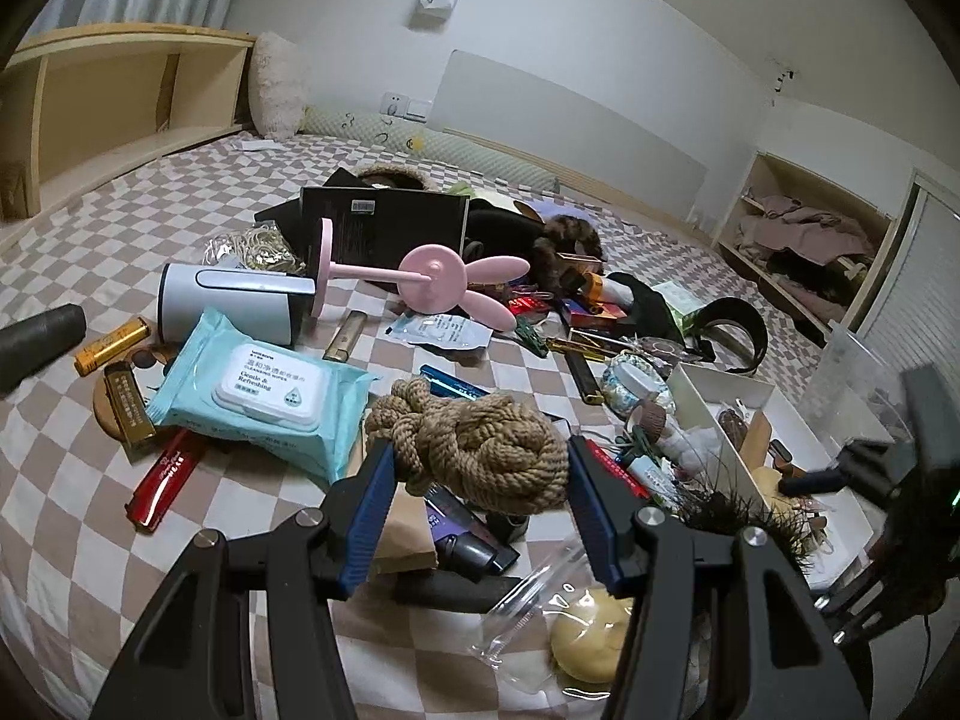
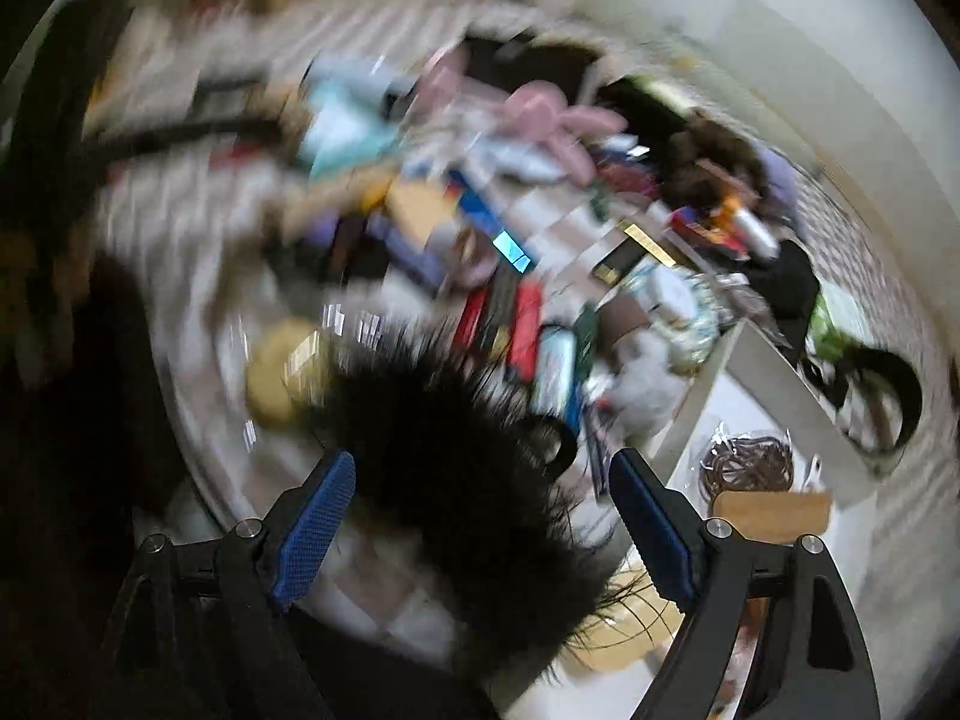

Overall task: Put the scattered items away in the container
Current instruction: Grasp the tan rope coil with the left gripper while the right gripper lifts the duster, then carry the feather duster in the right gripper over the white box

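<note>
Looking along the left fingers (image 1: 480, 468), we see them spread on either side of a knotted rope bundle (image 1: 474, 450). Each blue pad sits at a flank of the rope, but we cannot tell whether they press it or only bracket it. The bundle's long axis runs across the gap, from one pad to the other, so it lies square to a pinch. It rests on, or just above, clutter on the checked bed (image 1: 90, 510): a wipes pack (image 1: 264, 396) lies to its left and a bagged yellow puff (image 1: 588, 630) below it. The white box (image 1: 720, 402) stands well to the right, with small things already in it, so we judge the rope's way home runs rightward.

Turning to the right wrist view, we find heavy blur. The right fingers (image 2: 480, 480) stand wide apart, and a black fluffy thing (image 2: 468, 480) lies between them, apart from both pads as far as we can tell. The box (image 2: 708, 384) sits just right of these fingers, a coiled brown cord (image 2: 747, 462) inside it. We judge the right hand the nearer to the box, the left the nearer to the rope.
</note>
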The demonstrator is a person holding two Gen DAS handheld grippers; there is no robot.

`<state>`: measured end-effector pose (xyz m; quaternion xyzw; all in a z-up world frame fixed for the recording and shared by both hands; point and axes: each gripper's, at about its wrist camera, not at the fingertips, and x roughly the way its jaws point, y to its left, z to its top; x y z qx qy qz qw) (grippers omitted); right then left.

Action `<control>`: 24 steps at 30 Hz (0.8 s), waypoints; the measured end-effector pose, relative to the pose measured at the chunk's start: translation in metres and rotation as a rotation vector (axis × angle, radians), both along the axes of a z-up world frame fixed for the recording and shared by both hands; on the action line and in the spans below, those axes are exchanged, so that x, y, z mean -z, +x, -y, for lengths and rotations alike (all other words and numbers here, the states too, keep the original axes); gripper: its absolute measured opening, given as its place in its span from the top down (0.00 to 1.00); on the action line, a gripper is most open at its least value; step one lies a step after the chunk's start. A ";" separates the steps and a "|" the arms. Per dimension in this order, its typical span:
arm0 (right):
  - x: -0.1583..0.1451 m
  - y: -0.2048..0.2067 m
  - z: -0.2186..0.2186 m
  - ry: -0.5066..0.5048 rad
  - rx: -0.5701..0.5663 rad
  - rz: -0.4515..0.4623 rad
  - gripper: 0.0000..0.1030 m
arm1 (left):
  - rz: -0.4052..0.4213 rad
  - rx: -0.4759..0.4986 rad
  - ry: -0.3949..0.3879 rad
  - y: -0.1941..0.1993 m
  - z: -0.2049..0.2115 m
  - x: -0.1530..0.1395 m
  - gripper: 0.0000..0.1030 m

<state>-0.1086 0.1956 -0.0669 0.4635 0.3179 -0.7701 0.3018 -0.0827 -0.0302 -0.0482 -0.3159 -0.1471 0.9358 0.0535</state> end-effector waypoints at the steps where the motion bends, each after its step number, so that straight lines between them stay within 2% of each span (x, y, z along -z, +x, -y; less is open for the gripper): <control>1: 0.008 0.001 0.004 0.037 -0.023 0.013 0.20 | 0.001 0.000 0.001 0.000 0.000 0.000 0.45; 6: 0.044 0.002 0.014 0.180 -0.085 0.054 0.29 | 0.006 0.002 0.008 0.000 0.000 0.002 0.45; 8: 0.053 0.001 0.014 0.237 -0.087 0.025 0.33 | 0.007 0.002 0.010 0.001 0.001 0.002 0.45; 10: 0.055 -0.003 0.011 0.263 -0.067 -0.006 0.52 | 0.009 0.003 0.013 0.001 0.001 0.003 0.45; 11: 0.055 -0.006 0.009 0.264 -0.047 -0.020 0.56 | 0.010 0.003 0.014 0.001 0.001 0.003 0.45; 14: 0.052 -0.014 0.001 0.219 0.008 -0.030 0.57 | 0.009 0.005 0.012 0.002 0.000 0.002 0.45; 17: 0.045 -0.010 -0.001 0.183 0.029 -0.066 0.63 | 0.005 0.007 0.006 0.003 -0.002 0.000 0.45; 18: 0.041 -0.010 -0.003 0.161 0.040 -0.065 0.72 | 0.003 0.008 0.004 0.004 -0.002 -0.001 0.45; 22: 0.025 -0.012 -0.010 0.040 0.096 -0.042 0.82 | -0.002 0.010 -0.003 0.005 -0.005 -0.003 0.45; 24: 0.020 -0.010 -0.011 -0.001 0.112 -0.031 0.83 | -0.005 0.012 -0.007 0.006 -0.006 -0.005 0.45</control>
